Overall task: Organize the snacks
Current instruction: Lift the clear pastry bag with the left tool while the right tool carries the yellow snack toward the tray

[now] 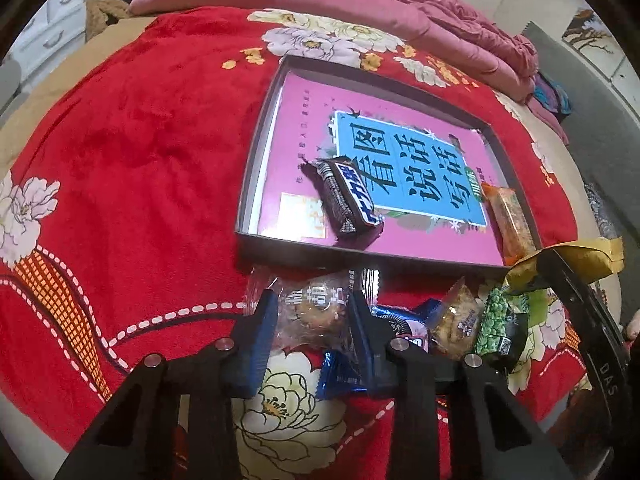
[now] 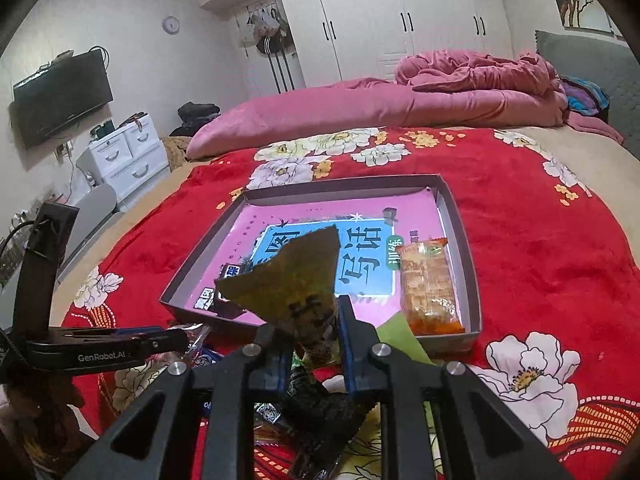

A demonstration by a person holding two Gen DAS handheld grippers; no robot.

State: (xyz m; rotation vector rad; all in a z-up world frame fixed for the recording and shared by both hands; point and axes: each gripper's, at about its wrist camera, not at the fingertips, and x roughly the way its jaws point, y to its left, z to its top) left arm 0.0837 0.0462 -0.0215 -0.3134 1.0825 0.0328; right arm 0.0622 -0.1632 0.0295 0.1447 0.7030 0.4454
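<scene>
Snacks loose on bed before tray [image 1: 256,136]: light, crinkly, crushable; left tongs [image 1: 312,316] clamped across clear-wrapped pastry [image 1: 316,304] mid-body, right tongs [image 2: 306,340] clamped on yellow packet [image 2: 288,280].

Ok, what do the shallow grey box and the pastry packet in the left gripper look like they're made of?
Grey box: probably stiff cardboard with a matte finish. Its walls are thin, straight and sharp at the corners, and they show no shine.

Pastry packet, between the fingers of the left gripper: thin clear plastic film, glossy. The pastry shows through it, it crinkles, and its end seal is serrated.
</scene>
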